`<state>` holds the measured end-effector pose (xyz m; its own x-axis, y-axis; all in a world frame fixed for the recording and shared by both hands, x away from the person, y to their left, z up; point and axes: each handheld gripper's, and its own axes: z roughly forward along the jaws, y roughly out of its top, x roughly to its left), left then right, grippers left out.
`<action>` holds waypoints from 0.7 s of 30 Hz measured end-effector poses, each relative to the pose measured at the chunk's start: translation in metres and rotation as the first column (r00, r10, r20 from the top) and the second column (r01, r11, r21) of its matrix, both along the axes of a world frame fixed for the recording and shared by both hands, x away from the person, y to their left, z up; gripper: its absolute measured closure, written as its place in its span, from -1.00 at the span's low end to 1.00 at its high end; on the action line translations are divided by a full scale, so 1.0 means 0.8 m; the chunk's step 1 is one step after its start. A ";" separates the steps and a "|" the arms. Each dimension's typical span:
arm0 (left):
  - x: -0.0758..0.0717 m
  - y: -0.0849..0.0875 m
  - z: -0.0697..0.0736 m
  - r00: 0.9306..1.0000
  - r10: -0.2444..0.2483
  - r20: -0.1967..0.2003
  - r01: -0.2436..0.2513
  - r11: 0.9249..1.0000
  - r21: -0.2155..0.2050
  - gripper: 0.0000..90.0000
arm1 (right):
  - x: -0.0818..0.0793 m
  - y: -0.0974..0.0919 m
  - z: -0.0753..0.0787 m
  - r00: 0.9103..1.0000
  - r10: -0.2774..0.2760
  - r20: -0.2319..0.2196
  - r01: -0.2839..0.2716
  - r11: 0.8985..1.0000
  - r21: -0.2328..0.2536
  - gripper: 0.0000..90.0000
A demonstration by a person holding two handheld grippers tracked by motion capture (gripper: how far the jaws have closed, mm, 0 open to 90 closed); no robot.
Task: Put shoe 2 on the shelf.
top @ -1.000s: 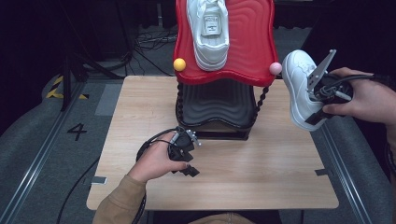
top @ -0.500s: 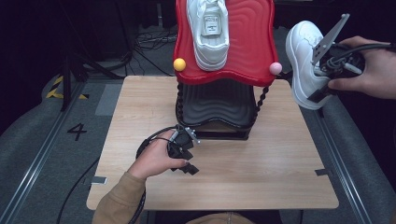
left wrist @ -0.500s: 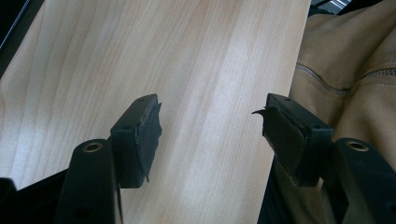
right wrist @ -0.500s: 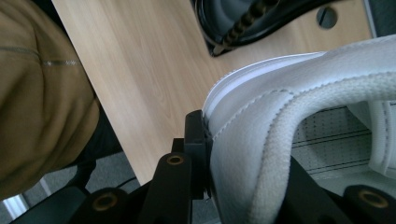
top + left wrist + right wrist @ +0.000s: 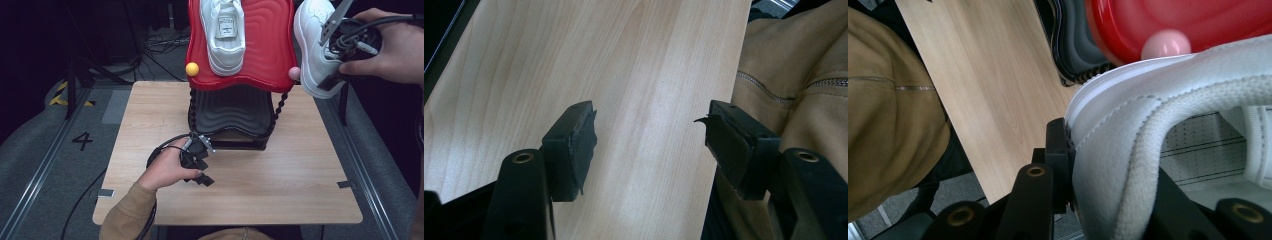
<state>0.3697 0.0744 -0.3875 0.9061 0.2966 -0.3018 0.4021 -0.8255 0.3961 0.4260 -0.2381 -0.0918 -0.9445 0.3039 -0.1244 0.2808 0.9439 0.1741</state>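
A white sneaker (image 5: 223,35) lies on the red wavy top shelf (image 5: 265,55) of a shoe rack. A second white sneaker (image 5: 314,47) hangs in the air at the shelf's right edge, held by its heel collar in my right gripper (image 5: 336,55), which is shut on it. In the right gripper view the padded collar (image 5: 1128,150) fills the space between the jaws. My left gripper (image 5: 198,167) rests low over the wooden table (image 5: 280,170) in front of the rack, open, with bare wood (image 5: 644,100) between its pads.
The rack has a dark wavy lower shelf (image 5: 232,115), twisted posts, a yellow ball (image 5: 192,69) at the left corner and a pink ball (image 5: 294,73) at the right. A tan sleeve (image 5: 127,215) comes in at the table's near edge. Cables lie on the floor behind.
My right gripper has lifted the held sneaker up and inward, from beside the table's right edge to the level of the red shelf. The left gripper has stayed put.
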 end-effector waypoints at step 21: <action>-0.008 0.019 -0.004 0.999 0.045 -0.012 -0.045 0.999 -0.005 -0.18 | 0.035 0.087 0.020 0.996 0.071 0.049 -0.069 0.997 -0.038 0.77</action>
